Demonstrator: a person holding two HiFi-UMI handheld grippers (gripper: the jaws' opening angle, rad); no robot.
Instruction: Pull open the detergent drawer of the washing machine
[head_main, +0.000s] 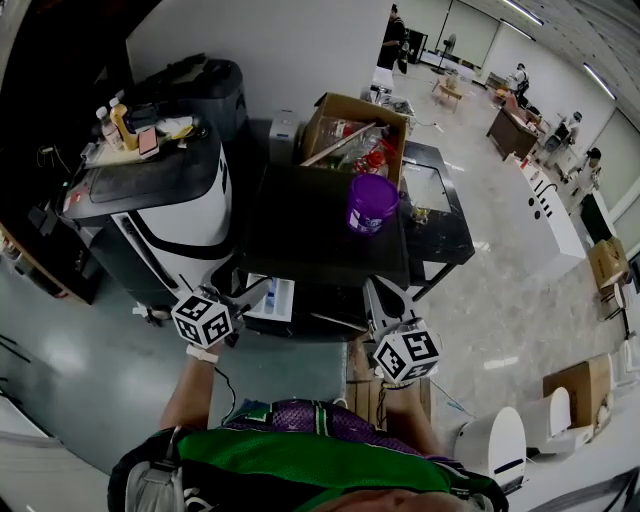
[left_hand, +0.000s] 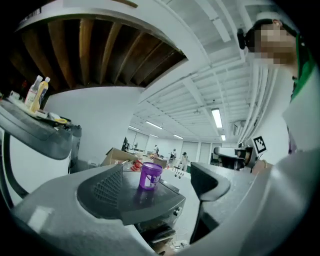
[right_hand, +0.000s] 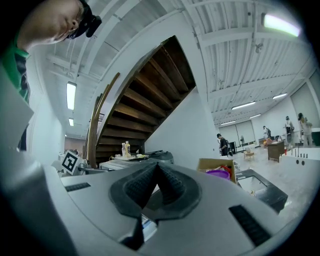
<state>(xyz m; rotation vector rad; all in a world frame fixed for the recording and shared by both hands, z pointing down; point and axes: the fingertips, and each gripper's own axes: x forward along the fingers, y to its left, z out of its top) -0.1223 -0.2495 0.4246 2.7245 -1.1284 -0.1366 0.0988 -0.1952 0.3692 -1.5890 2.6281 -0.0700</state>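
Note:
In the head view the washing machine (head_main: 310, 230) has a dark top, and a purple cup (head_main: 372, 203) stands on it. At its front left a white detergent drawer (head_main: 270, 297) sticks out towards me, with something blue inside. My left gripper (head_main: 236, 296) hangs just left of the drawer, open and empty. In the left gripper view its fingers (left_hand: 105, 190) stand wide apart, with the purple cup (left_hand: 150, 175) far off between them. My right gripper (head_main: 380, 296) is at the machine's front right. Its jaws (right_hand: 156, 172) are shut tip to tip on nothing.
A second white and black machine (head_main: 150, 200) stands to the left with bottles (head_main: 118, 124) on top. Behind the washer are an open cardboard box (head_main: 355, 125) and a black table (head_main: 445, 215). A wooden pallet (head_main: 365, 385) lies under the washer. A white bin (head_main: 495, 445) stands at the lower right.

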